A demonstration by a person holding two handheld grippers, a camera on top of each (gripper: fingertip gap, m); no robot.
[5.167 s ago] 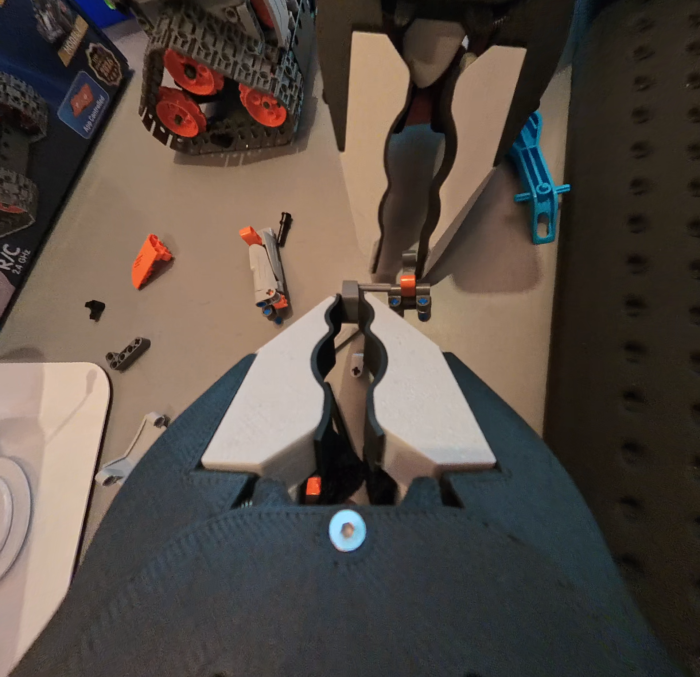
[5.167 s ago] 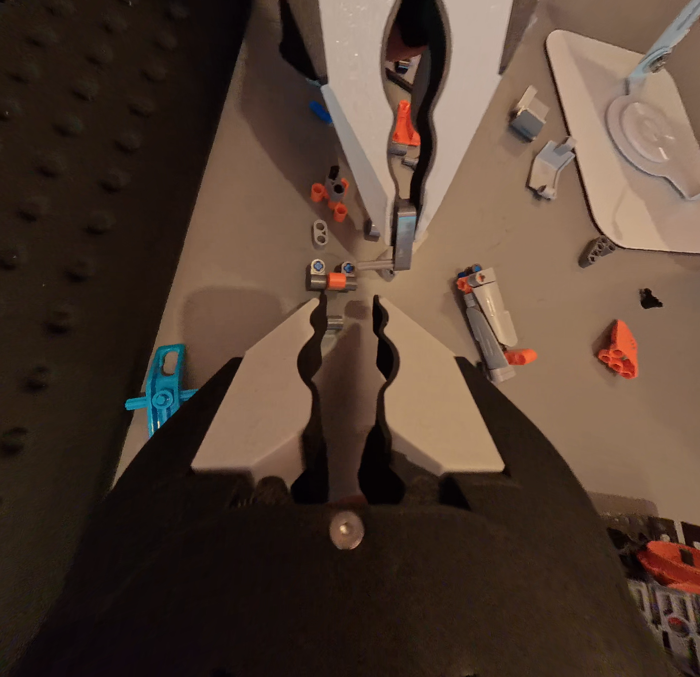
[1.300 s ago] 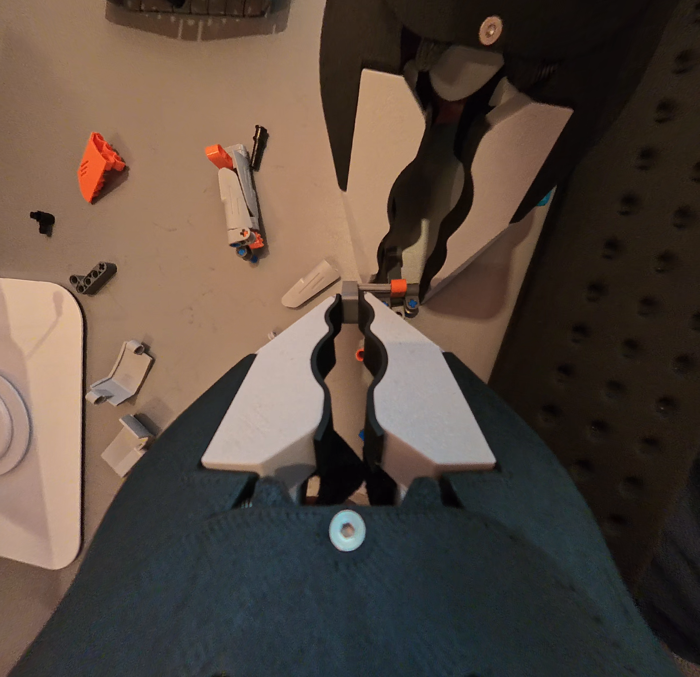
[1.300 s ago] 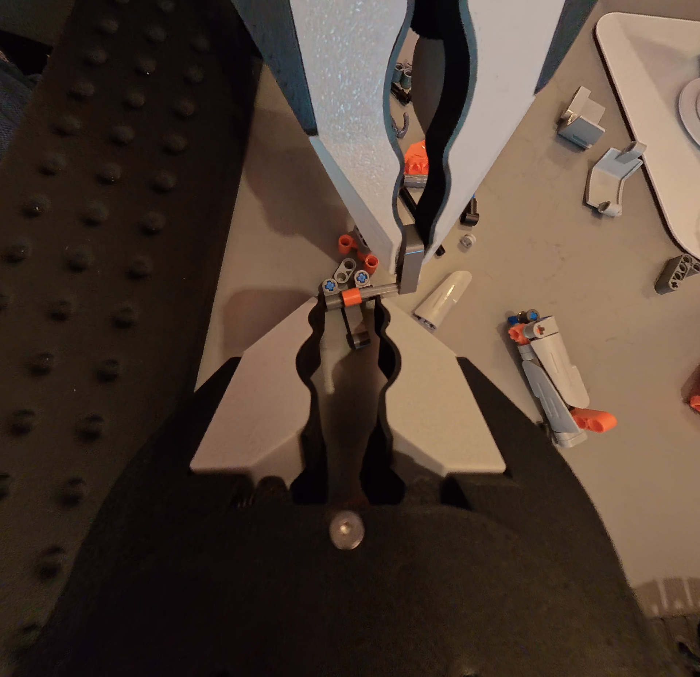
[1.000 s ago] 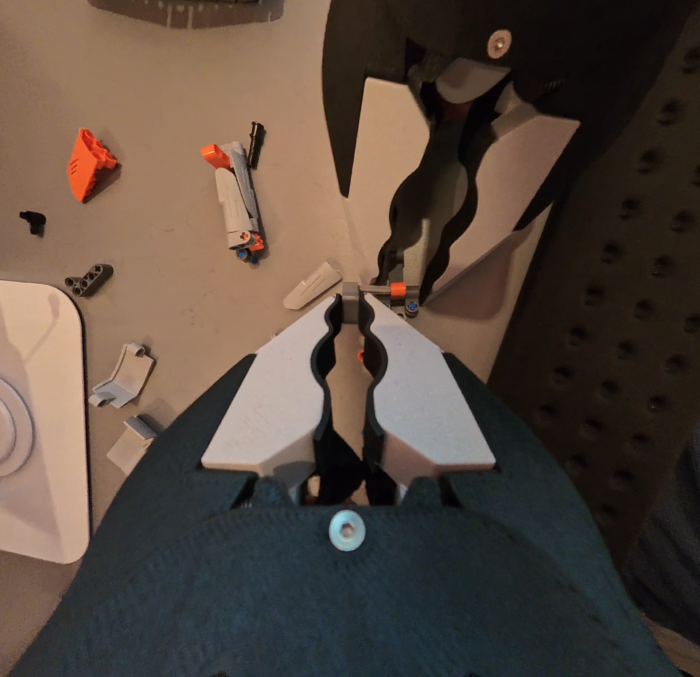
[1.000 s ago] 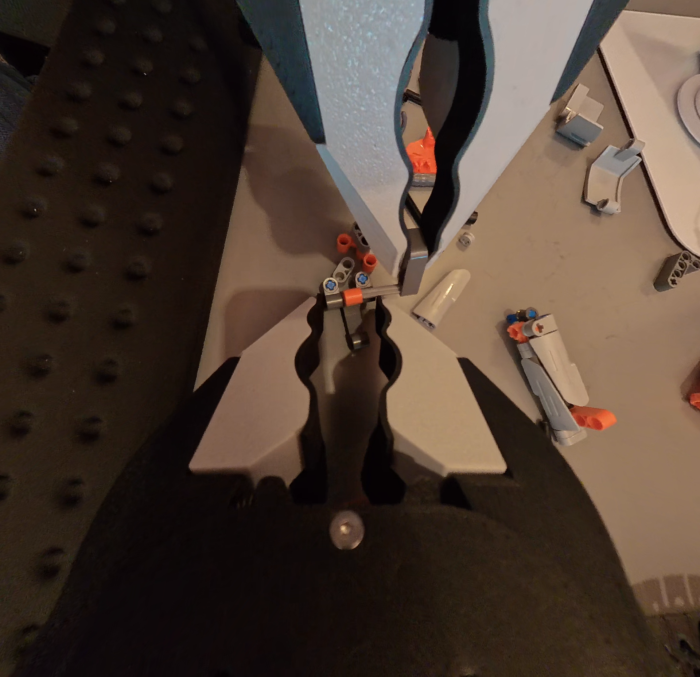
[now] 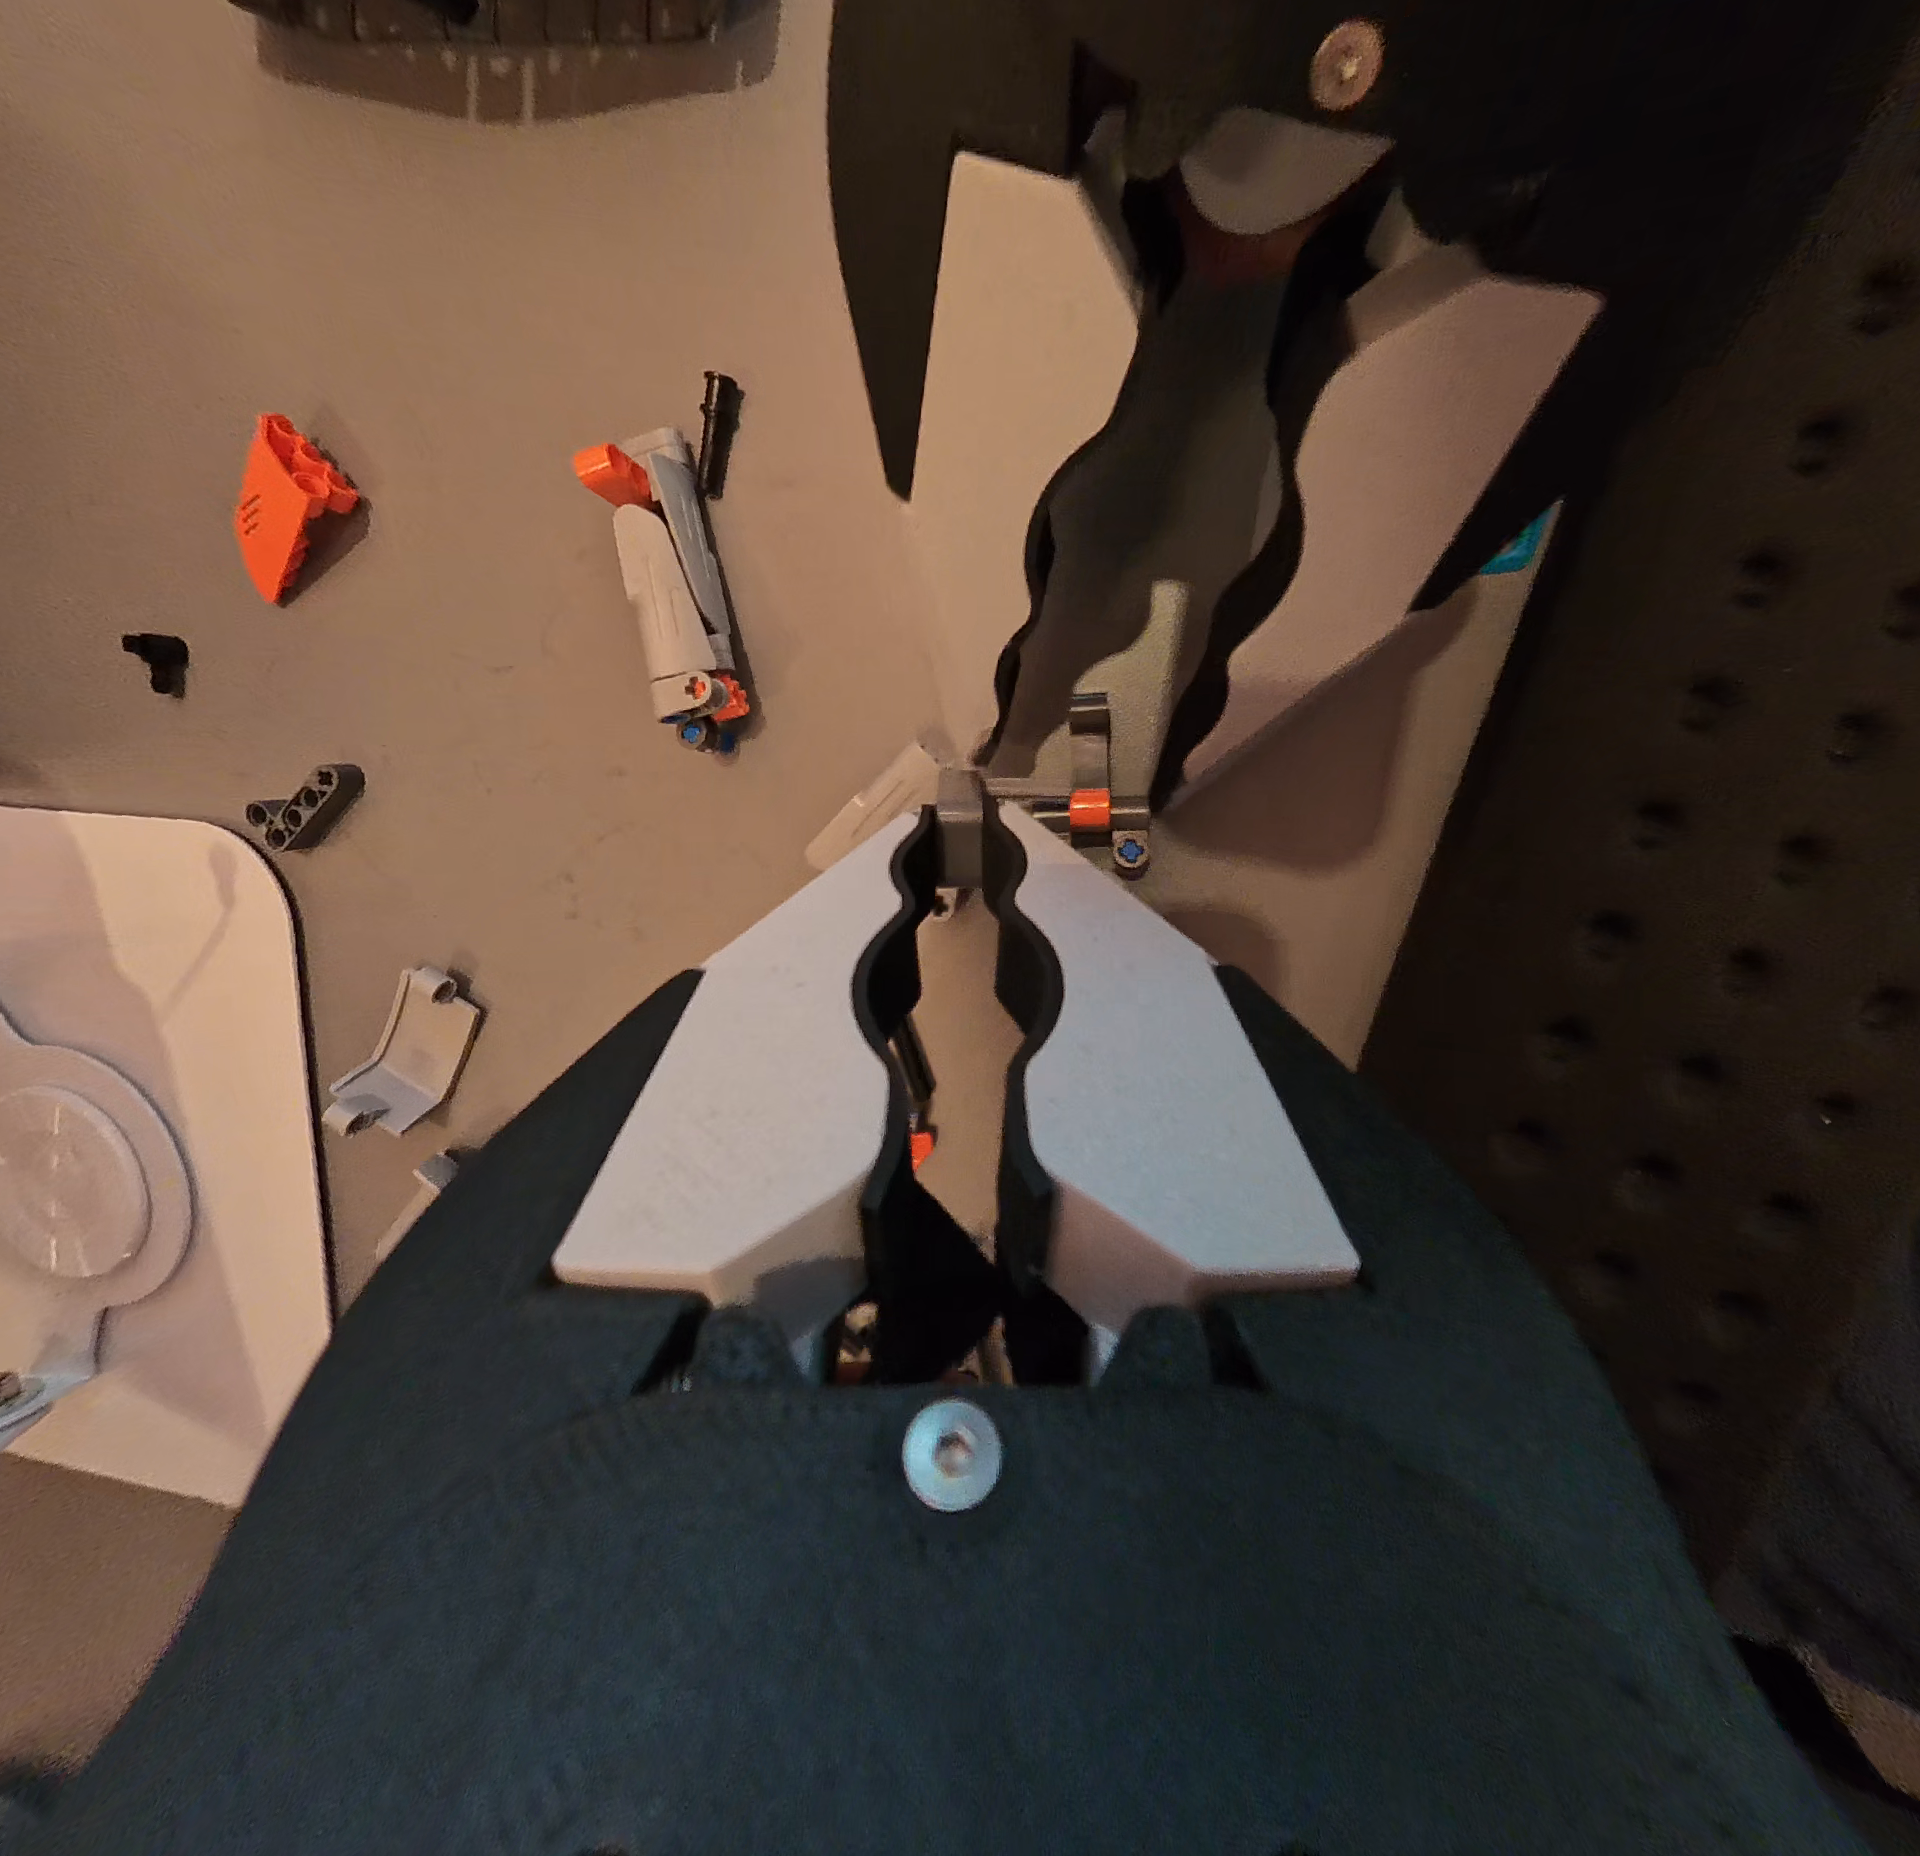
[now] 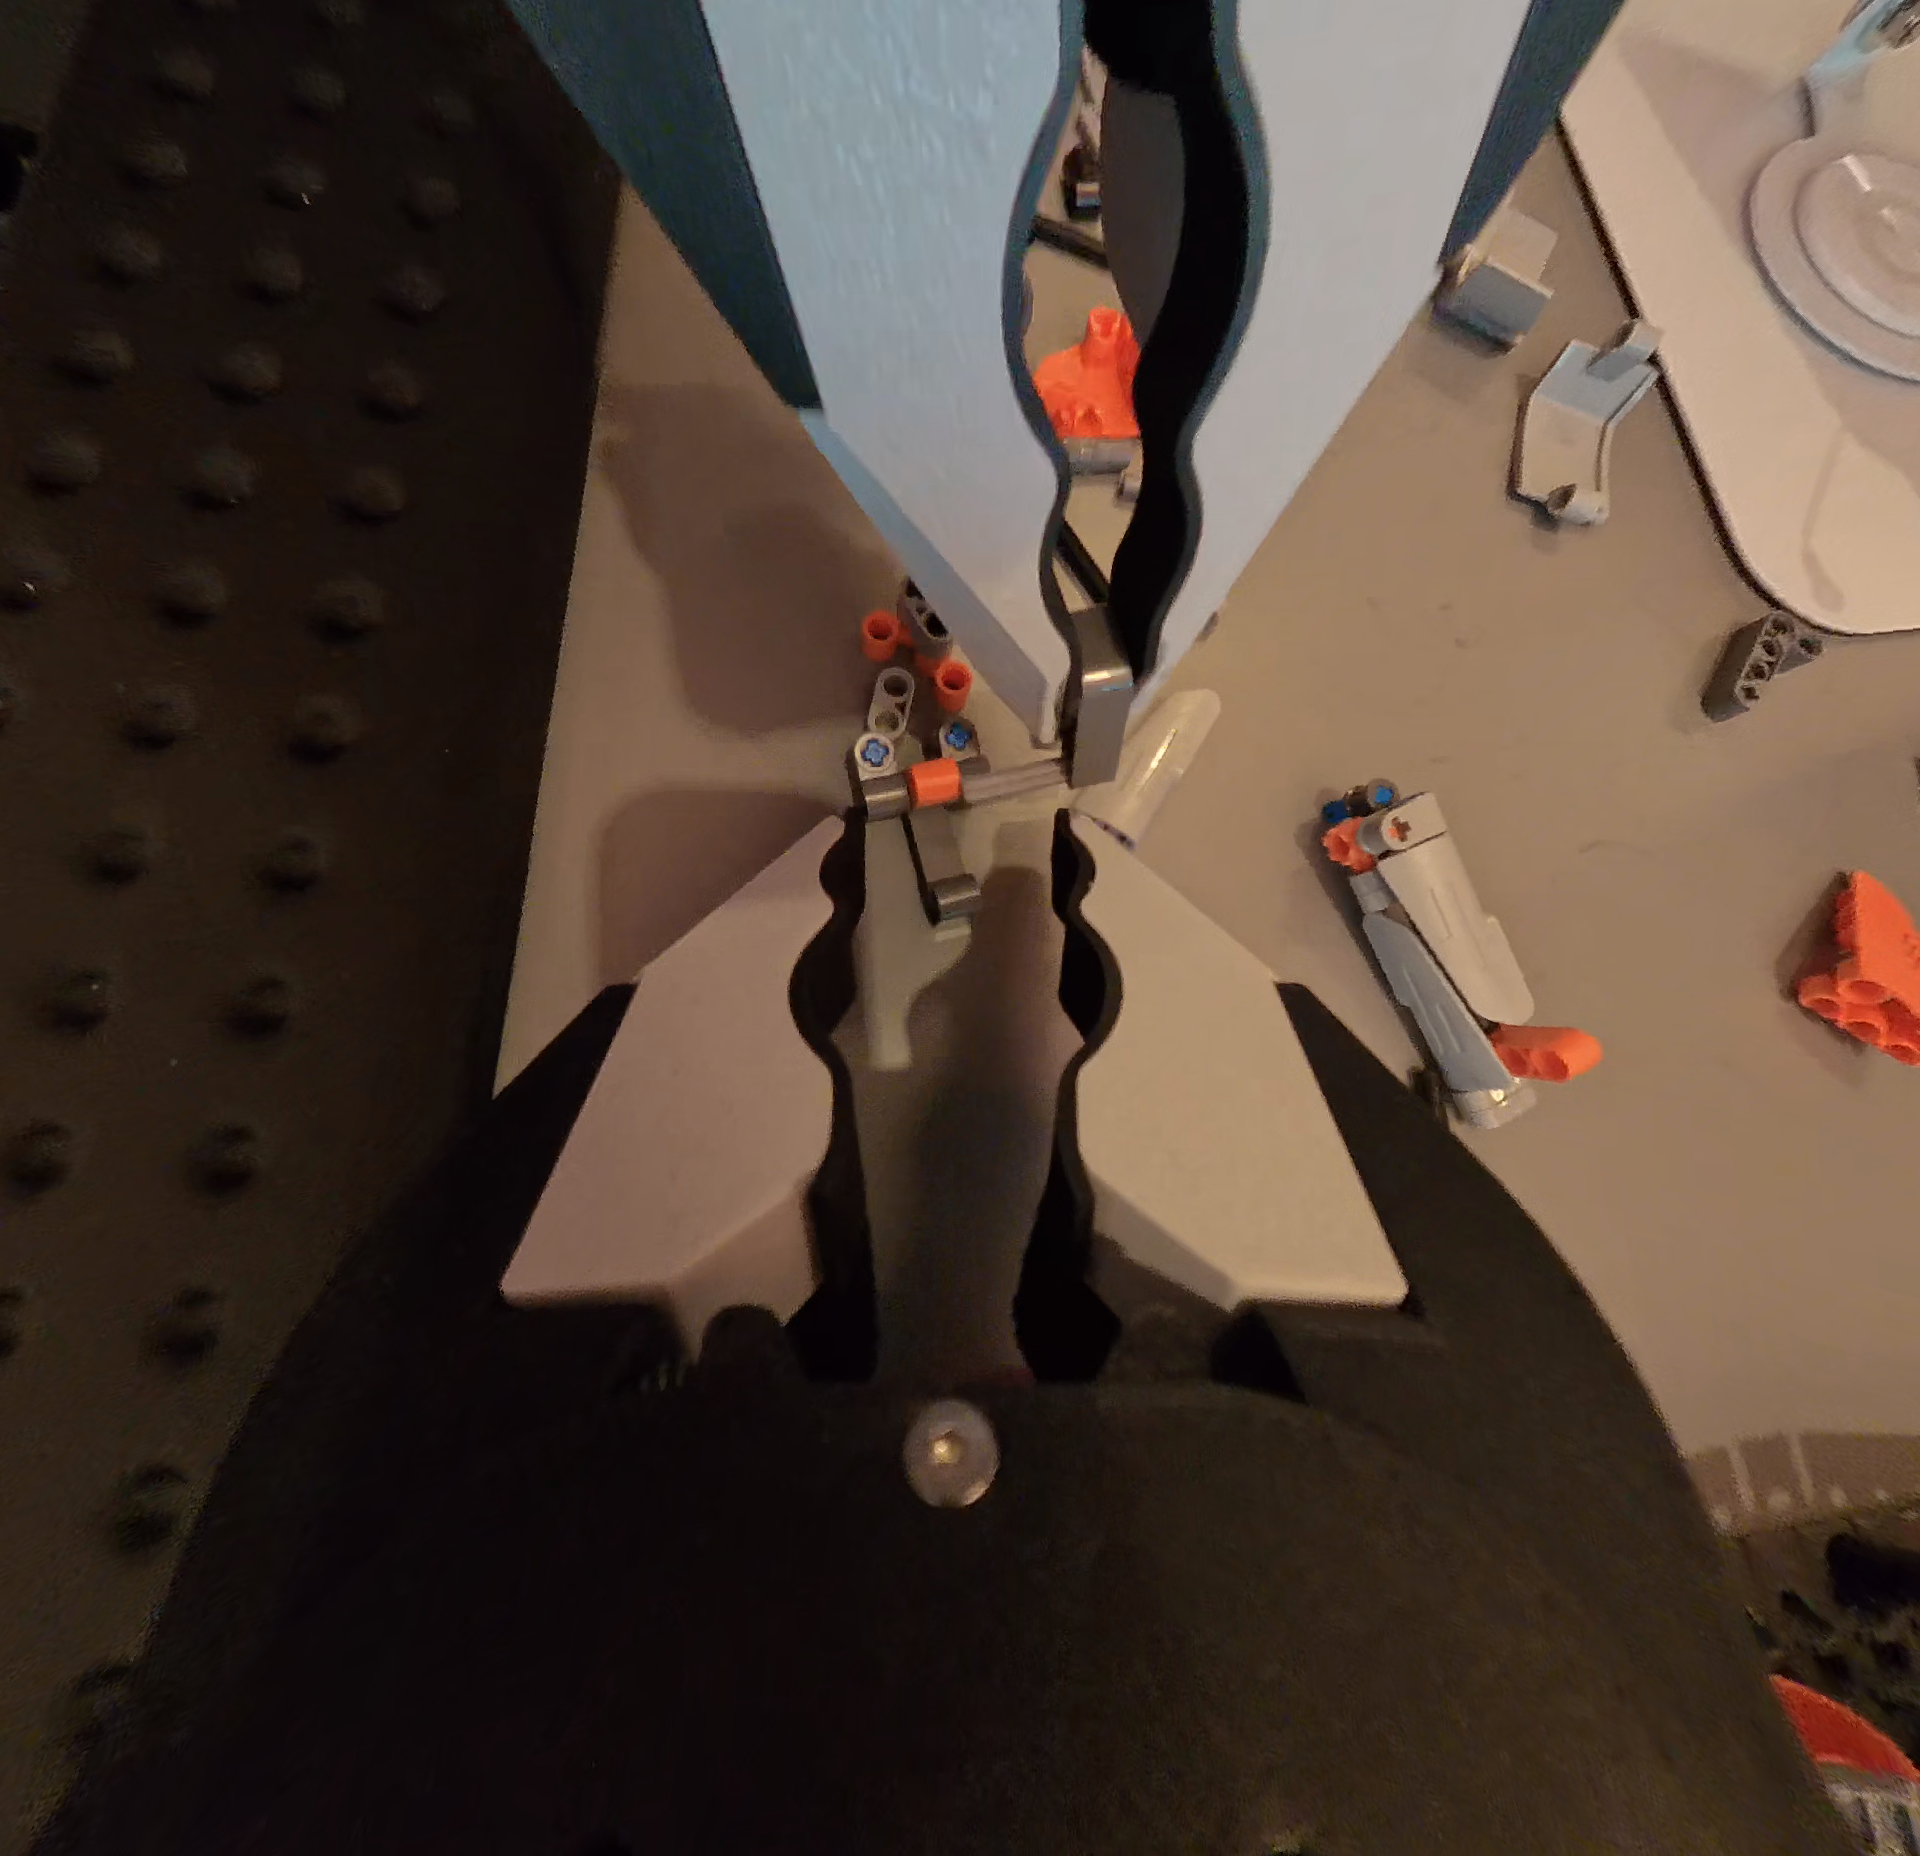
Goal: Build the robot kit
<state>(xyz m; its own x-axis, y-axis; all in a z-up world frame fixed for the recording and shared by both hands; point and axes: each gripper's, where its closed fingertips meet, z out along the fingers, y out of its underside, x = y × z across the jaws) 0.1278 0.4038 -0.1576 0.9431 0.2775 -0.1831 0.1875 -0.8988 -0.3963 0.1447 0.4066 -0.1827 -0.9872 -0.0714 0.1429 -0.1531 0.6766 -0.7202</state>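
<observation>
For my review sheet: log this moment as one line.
left gripper: shut on grey block of small axle assembly | right gripper: open, around its dangling arm | loose brick parts on grey table

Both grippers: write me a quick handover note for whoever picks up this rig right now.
Left gripper: shut on the grey block at one end of a small axle piece.
Right gripper: open, tips at the piece's other end by the orange bush. A dark link hangs between its fingers, not gripped.
Loose on the table: grey-and-orange sub-assembly, orange wedge, white tray.
</observation>
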